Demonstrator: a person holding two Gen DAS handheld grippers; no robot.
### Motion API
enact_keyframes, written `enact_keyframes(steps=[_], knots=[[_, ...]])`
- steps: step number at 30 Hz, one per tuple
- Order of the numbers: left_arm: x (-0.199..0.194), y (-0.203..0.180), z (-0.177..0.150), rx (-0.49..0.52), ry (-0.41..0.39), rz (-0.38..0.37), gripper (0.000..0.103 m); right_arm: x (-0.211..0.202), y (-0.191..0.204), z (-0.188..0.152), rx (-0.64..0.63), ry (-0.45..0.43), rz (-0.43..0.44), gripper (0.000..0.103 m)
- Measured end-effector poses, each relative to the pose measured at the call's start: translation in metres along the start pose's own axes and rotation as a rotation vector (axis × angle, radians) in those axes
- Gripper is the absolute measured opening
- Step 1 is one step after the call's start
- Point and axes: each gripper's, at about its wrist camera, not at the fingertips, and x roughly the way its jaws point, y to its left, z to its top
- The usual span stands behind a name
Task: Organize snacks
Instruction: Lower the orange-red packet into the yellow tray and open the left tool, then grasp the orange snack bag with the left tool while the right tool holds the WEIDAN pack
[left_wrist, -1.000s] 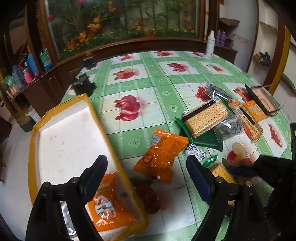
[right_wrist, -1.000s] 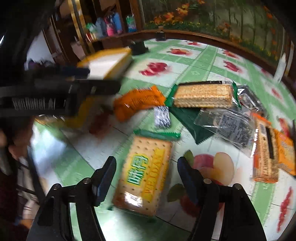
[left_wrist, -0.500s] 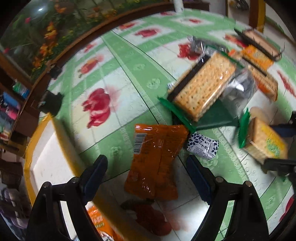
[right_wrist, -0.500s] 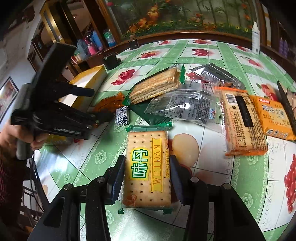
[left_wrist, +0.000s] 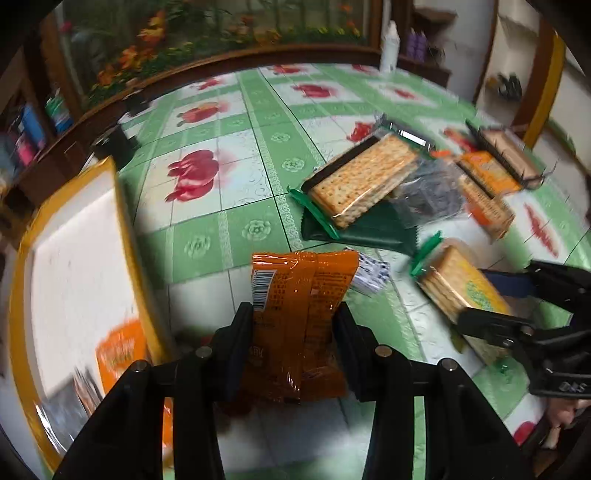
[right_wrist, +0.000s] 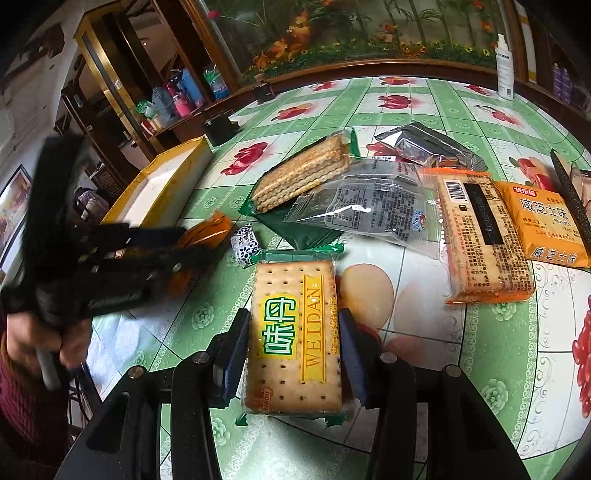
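Far left in the left wrist view: yellow-rimmed tray (left_wrist: 125, 236) at the table edge, one orange snack bag (left_wrist: 122, 350) already lying in it. You will likely want both packets in hand to go there.

Left gripper (left_wrist: 291, 347): jaws closing, orange packet (left_wrist: 299, 321) between them, both pads at its sides. The film looks soft and slippery; let the pads settle fully on the packet's lower half before you lift, and lift straight up so it does not snag the small black-and-white candy (left_wrist: 369, 273) touching its right edge.

Right gripper (right_wrist: 293, 350): jaws clamped partway on the WEIDAN cracker pack (right_wrist: 293, 332), pads on its two long sides, pack still lying on the green-checked tablecloth (right_wrist: 406, 110). Keep the squeeze gentle; crackers may crack. Carry it level, and give the left gripper room, since the two paths to the tray may cross.

Farther right: loose cracker packs (right_wrist: 484, 240) remain unsorted.
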Motion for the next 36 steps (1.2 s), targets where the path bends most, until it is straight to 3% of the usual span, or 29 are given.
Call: enact_keyframes(steps=[5, 16, 24, 36], knots=[[-0.021, 0.012, -0.008, -0.087, -0.051, -0.079, 0.043, -0.002, -0.002, 0.000, 0.014, -0.008, -0.008, 0.051], [-0.065, 0.039, -0.013, -0.154, -0.158, -0.139, 0.043, -0.009, 0.017, 0.007, -0.003, -0.030, -0.015, 0.051], [-0.094, 0.075, -0.019, -0.226, -0.235, -0.112, 0.043, -0.012, 0.049, 0.027, -0.069, -0.048, 0.015, 0.051], [-0.105, 0.114, -0.036, -0.303, -0.259, -0.108, 0.043, -0.002, 0.087, 0.042, -0.114, -0.048, 0.054, 0.051]])
